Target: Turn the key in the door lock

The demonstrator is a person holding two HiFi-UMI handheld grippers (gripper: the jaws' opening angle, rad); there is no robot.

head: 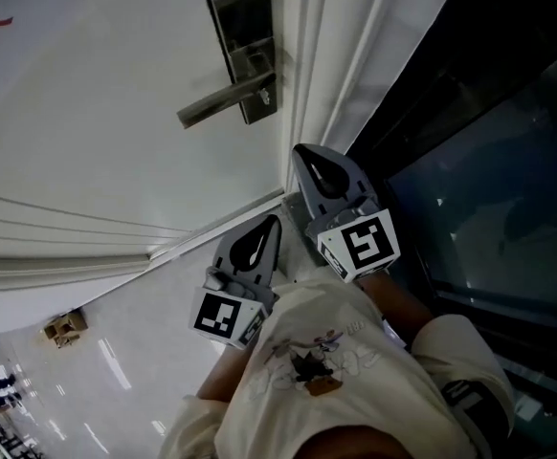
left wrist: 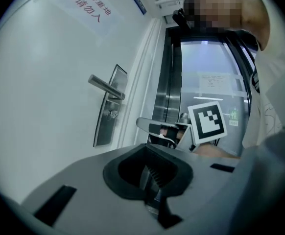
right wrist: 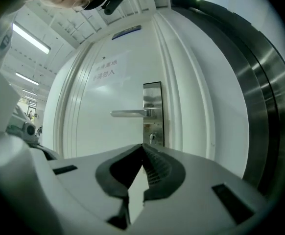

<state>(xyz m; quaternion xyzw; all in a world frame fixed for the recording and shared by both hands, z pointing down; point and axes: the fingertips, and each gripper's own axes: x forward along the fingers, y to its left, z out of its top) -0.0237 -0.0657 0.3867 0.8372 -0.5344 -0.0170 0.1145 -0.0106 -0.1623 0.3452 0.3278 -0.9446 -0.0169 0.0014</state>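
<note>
A steel lock plate [head: 243, 27] on the white door carries a lever handle [head: 223, 101], and a small key [head: 267, 92] sits in the keyhole below the lever. In the right gripper view the key [right wrist: 153, 138] shows just above my right gripper [right wrist: 143, 146], which is shut with nothing between its jaws and stands clear of the door. From the head view, the right gripper [head: 298, 149] points at the door's edge below the lock. My left gripper [head: 277, 222] hangs lower and further back, its jaws together and holding nothing. In the left gripper view the left gripper [left wrist: 147, 147] faces the lock plate [left wrist: 106, 116] from the side.
The white door frame [head: 326, 55] runs beside the lock, with dark glass panels [head: 470, 161] to its right. A steel frame [right wrist: 260, 82] curves along the right. A paper sign [left wrist: 88, 9] with red print is on the door. A small cardboard box [head: 64, 326] lies on the floor.
</note>
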